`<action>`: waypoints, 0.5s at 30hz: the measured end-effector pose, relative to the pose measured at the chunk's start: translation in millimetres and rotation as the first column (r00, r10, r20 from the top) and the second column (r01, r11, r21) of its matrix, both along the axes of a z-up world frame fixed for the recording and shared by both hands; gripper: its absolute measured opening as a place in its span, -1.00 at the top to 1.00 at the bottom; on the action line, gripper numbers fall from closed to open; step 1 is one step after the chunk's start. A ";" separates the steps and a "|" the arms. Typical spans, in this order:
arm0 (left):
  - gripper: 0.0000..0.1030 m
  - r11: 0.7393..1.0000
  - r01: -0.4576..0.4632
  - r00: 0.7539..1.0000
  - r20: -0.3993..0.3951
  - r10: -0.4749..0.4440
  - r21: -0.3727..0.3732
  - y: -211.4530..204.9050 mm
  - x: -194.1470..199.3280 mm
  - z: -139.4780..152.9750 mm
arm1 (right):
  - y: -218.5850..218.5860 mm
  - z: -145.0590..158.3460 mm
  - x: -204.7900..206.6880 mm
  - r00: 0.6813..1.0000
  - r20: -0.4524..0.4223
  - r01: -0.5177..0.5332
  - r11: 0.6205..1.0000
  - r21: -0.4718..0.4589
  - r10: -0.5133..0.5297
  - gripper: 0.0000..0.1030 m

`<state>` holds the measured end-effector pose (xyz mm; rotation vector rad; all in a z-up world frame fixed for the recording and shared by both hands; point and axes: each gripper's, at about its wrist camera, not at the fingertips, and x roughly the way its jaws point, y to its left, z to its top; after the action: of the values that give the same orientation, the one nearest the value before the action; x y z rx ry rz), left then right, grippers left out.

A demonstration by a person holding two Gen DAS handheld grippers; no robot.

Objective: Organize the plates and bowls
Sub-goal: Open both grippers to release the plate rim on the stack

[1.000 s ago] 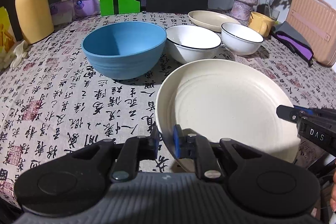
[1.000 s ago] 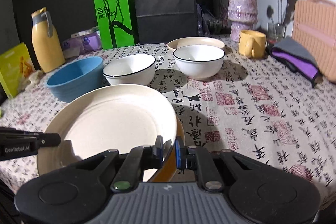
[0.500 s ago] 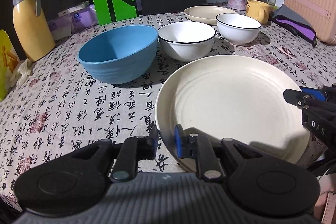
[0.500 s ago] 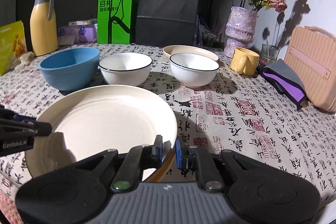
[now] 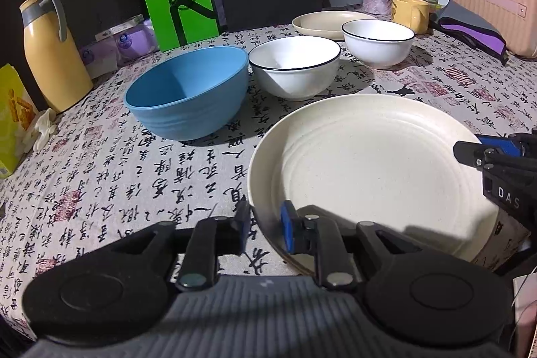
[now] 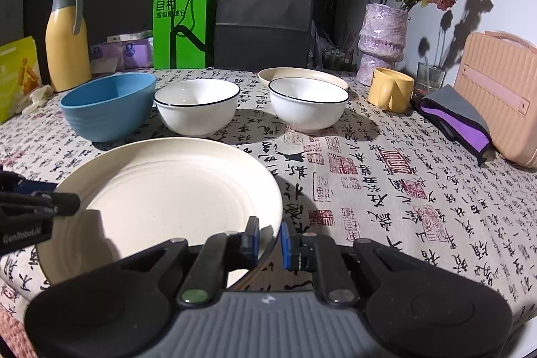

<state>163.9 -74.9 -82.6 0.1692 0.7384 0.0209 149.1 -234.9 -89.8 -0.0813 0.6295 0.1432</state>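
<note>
The big cream plate looks matt and speckled; behind it, the white bowl looks shiny on the printed cloth.

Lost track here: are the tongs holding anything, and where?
Both grip the cream plate by its rim: left tongs at its left edge, right tongs at its right.

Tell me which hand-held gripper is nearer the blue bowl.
Left. The left hand-held gripper grips the cream plate's rim on the side facing the blue bowl; the right hand-held gripper grips the opposite rim, with the plate between it and the bowl.
</note>
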 end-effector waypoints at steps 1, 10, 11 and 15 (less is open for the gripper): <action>0.38 1.000 0.005 1.000 -0.002 -0.005 -0.020 1.7 0.1 0.6 | -1.4 0.2 -0.3 1.000 -0.001 -0.001 1.000 0.013 0.001 0.70; -0.71 0.989 -0.015 0.998 0.062 0.025 -0.149 23.3 -9.3 17.2 | -30.4 7.0 -12.9 0.999 0.035 0.004 0.978 0.207 -0.012 -0.24; -0.78 0.986 -0.018 0.997 0.074 0.030 -0.164 26.1 -11.1 19.5 | -32.9 7.4 -13.3 0.999 0.033 0.001 0.975 0.224 -0.009 -0.44; -1.00 0.973 -0.019 0.989 0.137 0.052 -0.230 34.1 -21.0 28.5 | -35.2 7.8 -16.6 0.999 0.032 -0.025 0.964 0.265 0.017 -0.80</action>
<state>142.9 -40.8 -54.1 -0.0653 0.5955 -0.0180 132.5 -270.1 -82.0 0.1692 0.5747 0.2453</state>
